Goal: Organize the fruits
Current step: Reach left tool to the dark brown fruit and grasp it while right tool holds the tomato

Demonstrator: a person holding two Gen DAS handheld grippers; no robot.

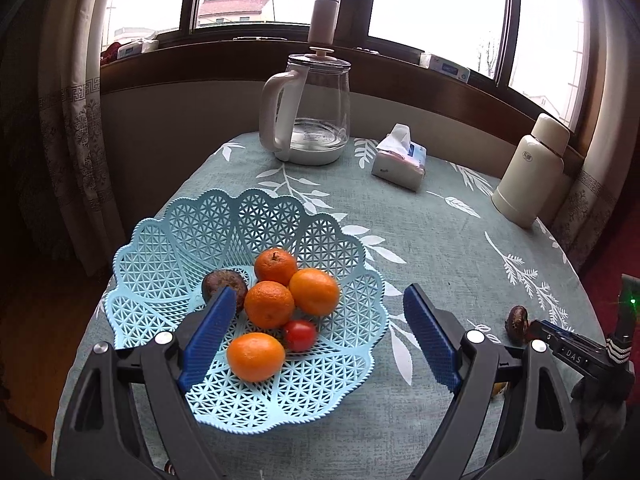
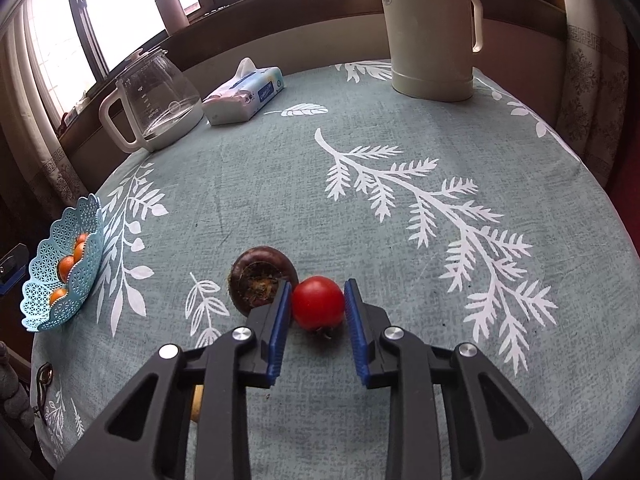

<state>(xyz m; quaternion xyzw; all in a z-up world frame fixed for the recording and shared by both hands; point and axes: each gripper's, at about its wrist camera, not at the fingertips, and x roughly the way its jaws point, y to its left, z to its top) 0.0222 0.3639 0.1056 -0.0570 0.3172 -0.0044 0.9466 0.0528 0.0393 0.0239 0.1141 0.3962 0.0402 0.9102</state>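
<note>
A light blue lattice basket (image 1: 168, 220) holds several oranges (image 1: 269, 304), a small red tomato (image 1: 300, 334) and a dark brown fruit (image 1: 219, 283). My left gripper (image 1: 320, 290) hovers open over the basket's near side, nothing between its fingers. In the right wrist view a red tomato (image 2: 318, 302) rests on the cloth with my right gripper (image 2: 318, 284) shut on it, pads against both sides. A second dark brown fruit (image 2: 260, 280) lies touching the tomato's left. The basket (image 2: 86, 216) stands at the far left. From the left wrist view, the right gripper (image 1: 536, 327) sits beside that brown fruit (image 1: 517, 321).
A glass kettle (image 1: 308, 116), a tissue pack (image 1: 400, 160) and a cream thermos (image 1: 532, 172) stand along the table's far side. A yellowish fruit (image 2: 196, 404) peeks out under the right gripper's left arm. The leaf-patterned tablecloth (image 2: 360, 152) drops off at the round edge.
</note>
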